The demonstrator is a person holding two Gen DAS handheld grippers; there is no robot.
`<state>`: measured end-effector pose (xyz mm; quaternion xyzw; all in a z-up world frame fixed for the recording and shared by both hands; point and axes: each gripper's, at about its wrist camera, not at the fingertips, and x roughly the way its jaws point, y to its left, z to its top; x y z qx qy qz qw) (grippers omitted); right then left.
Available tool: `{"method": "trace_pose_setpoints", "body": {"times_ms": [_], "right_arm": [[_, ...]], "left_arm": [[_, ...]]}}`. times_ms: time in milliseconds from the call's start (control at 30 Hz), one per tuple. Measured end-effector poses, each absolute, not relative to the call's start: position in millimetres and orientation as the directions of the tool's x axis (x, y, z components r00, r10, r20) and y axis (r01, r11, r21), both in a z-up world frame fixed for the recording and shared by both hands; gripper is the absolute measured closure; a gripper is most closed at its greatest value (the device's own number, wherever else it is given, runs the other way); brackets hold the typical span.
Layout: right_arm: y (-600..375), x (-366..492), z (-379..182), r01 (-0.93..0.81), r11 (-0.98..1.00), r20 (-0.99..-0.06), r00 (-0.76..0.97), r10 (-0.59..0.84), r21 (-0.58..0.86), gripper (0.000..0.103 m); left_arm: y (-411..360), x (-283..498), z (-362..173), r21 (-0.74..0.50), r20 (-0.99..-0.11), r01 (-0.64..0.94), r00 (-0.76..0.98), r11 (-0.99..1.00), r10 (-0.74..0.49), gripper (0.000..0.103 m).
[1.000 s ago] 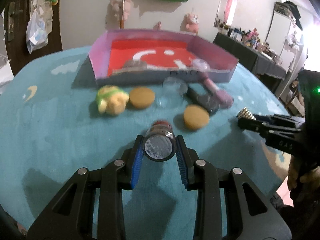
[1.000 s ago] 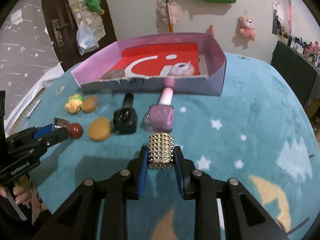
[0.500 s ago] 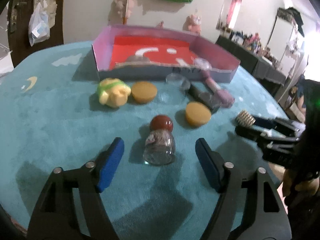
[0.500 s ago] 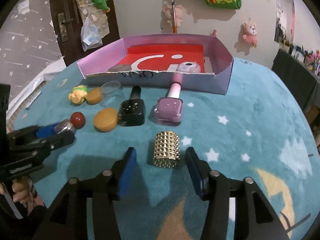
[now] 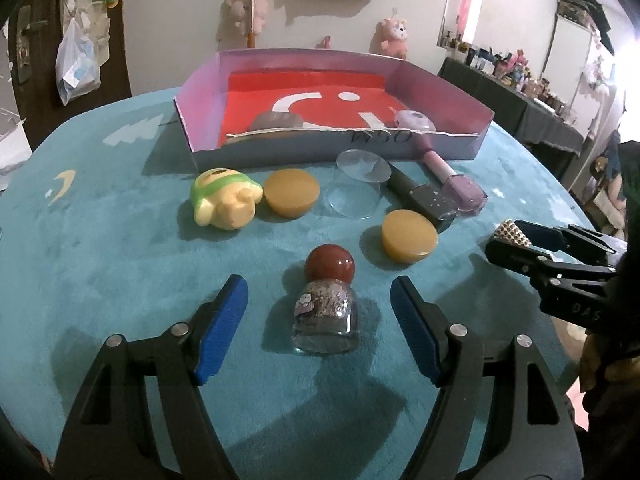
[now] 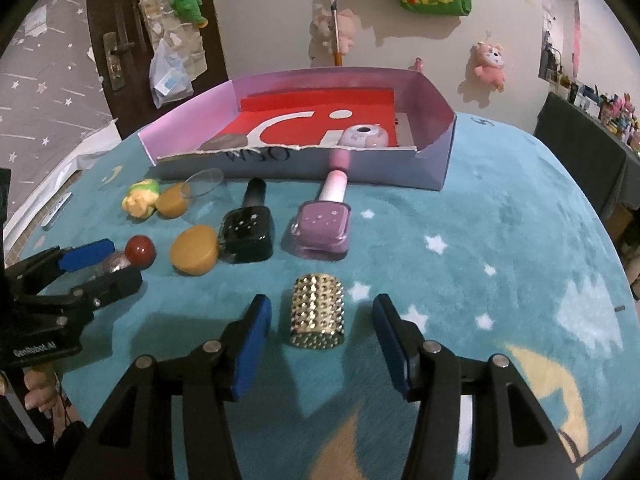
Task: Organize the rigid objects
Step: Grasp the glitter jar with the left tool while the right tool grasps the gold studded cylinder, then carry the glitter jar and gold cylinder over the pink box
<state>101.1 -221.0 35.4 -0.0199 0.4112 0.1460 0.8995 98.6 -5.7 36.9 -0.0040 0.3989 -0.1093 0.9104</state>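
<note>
A small glitter bottle [image 5: 325, 312] with a red-brown ball cap lies on the teal cloth. My left gripper [image 5: 318, 286] stands open around it, with its blue pads clear of the glass on both sides. A gold studded cylinder [image 6: 318, 312] stands on the cloth between the pads of my right gripper [image 6: 322, 304], which is open and not touching it. Each gripper also shows in the other's view: the right gripper [image 5: 520, 240] at the right edge, the left gripper [image 6: 96, 264] at the left. A purple box [image 5: 320, 148] with a red floor sits behind.
In front of the box lie a yellow-green toy [image 5: 224, 200], two tan discs [image 5: 292, 192] [image 5: 408, 234], a clear lid [image 5: 362, 166], a black nail polish [image 6: 248, 232] and a lilac nail polish [image 6: 322, 228]. Inside the box are a grey stone [image 5: 276, 120] and a lilac round piece [image 6: 364, 136].
Both grippers were shut on their objects a second ago and have since opened. The glitter bottle and the studded cylinder now rest free on the cloth.
</note>
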Motion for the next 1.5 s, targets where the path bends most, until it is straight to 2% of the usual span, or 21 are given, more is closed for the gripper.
{"method": "trace_pose_setpoints", "body": {"times_ms": [67,100,200,233,267,333,400,500,800,1033,1300,1500], "right_arm": [[-220,103,35,-0.281,0.956,-0.748,0.617,0.247,0.084,0.047],[-220,103,35,-0.282,0.956,-0.749,0.615,0.246,0.082,0.047],[-219,103,35,-0.286,0.955,-0.751,0.615,0.242,0.074,0.048],[-219,103,35,-0.287,0.955,-0.751,0.615,0.241,0.072,0.048],[-218,102,35,-0.287,0.955,-0.750,0.616,0.241,0.072,0.050],[-217,101,35,-0.288,0.955,-0.750,0.618,0.236,0.064,0.058],[-214,101,34,-0.297,0.954,-0.751,0.618,0.231,0.049,0.065],[-210,99,35,-0.308,0.951,-0.753,0.620,0.221,0.025,0.076],[-208,98,41,-0.322,0.945,-0.741,0.623,0.250,0.048,0.076],[-210,108,56,-0.344,0.935,-0.721,0.627,0.294,0.082,0.076],[-205,159,89,-0.410,0.908,-0.683,0.638,0.357,0.092,0.076],[-193,211,97,-0.493,0.866,-0.688,0.602,0.406,0.080,0.076]], "left_arm": [[-8,101,35,-0.093,-0.731,0.201,0.651,0.975,-0.204,0.036],[-10,102,34,-0.095,-0.736,0.205,0.644,0.974,-0.208,0.043],[-13,104,32,-0.079,-0.739,0.205,0.645,0.976,-0.195,0.046],[-13,104,32,-0.078,-0.738,0.205,0.646,0.976,-0.195,0.051],[-13,104,32,-0.079,-0.736,0.204,0.649,0.976,-0.195,0.054],[-13,104,32,-0.078,-0.732,0.199,0.654,0.977,-0.192,0.067],[-12,105,32,-0.081,-0.728,0.194,0.659,0.978,-0.191,0.074],[-12,105,33,-0.090,-0.727,0.186,0.659,0.978,-0.192,0.074],[-14,102,38,-0.099,-0.722,0.194,0.660,0.976,-0.204,0.075],[-17,111,62,-0.113,-0.691,0.217,0.684,0.970,-0.233,0.075],[-27,169,97,-0.164,-0.658,0.278,0.685,0.947,-0.315,0.075],[-42,225,100,-0.128,-0.686,0.326,0.652,0.937,-0.321,0.075]]}}
